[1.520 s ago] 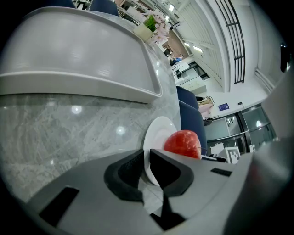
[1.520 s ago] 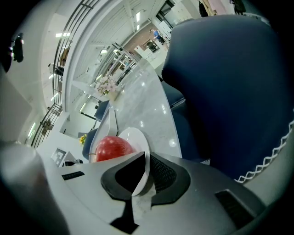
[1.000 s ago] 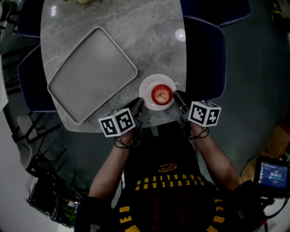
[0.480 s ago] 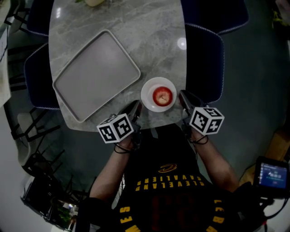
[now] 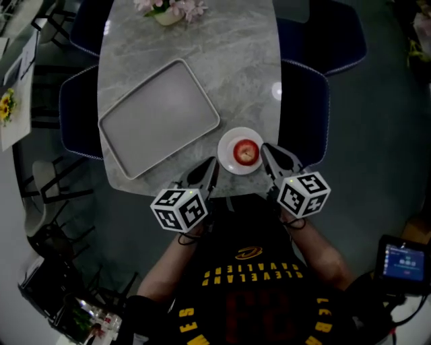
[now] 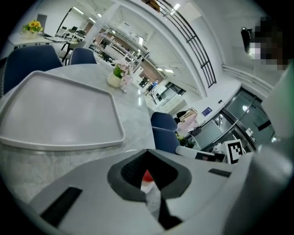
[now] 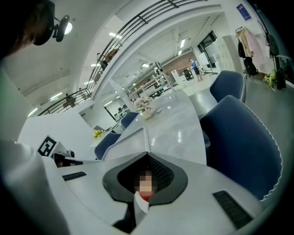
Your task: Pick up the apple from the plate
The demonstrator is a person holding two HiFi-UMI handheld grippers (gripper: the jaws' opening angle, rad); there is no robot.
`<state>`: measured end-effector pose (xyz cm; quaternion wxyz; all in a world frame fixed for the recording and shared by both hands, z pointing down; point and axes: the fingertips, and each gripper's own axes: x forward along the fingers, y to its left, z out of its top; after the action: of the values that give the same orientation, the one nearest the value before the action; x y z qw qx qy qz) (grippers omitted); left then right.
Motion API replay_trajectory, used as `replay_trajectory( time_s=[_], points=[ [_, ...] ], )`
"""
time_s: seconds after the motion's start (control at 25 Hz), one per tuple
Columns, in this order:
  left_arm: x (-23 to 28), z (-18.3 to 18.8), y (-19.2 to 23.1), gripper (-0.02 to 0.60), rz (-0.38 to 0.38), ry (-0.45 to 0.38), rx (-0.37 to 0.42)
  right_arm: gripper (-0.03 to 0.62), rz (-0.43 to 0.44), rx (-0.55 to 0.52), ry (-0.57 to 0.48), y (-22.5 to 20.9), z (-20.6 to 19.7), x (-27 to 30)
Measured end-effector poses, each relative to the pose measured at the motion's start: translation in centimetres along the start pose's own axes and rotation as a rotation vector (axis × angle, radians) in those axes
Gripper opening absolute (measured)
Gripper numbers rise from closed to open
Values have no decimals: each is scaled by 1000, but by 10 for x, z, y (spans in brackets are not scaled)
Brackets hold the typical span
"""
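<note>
A flat grey rectangular tray (image 5: 159,118) is lying empty and at an angle on the left half of the grey marble-patterned counter (image 5: 236,60), with a pot of pale pink flowers (image 5: 172,9) standing at the far end. At the near edge, the person's left gripper (image 5: 207,167) is hovering just left of a small round white plate (image 5: 227,152), its jaws resting together and holding nothing. The red apple (image 5: 246,151) is sitting in the middle of that plate, untouched by either tool. Just right of the plate, the right gripper (image 5: 268,149) is pointing toward the counter's edge, its jaws likewise closed on nothing. A dark blue upholstered chair (image 5: 306,101) is standing tucked against the counter's right side.
</note>
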<state>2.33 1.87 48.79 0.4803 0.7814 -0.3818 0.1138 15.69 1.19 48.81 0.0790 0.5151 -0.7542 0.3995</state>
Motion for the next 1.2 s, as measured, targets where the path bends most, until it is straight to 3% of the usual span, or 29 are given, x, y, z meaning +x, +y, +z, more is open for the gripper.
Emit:
replay_trajectory(
  time_s=[0.24,0.76,1.2],
  points=[
    [-21,24,-29,0,-9,-86,122,6,90,-71,-63,43,25,-8],
    [-62,72,-98,0,-54,-271,272,6,215,-340,-252,125,85,-42],
    [-85,87,-134,0,-42,-381,374,6,289,-443,-335,155,107,-67]
  ],
)
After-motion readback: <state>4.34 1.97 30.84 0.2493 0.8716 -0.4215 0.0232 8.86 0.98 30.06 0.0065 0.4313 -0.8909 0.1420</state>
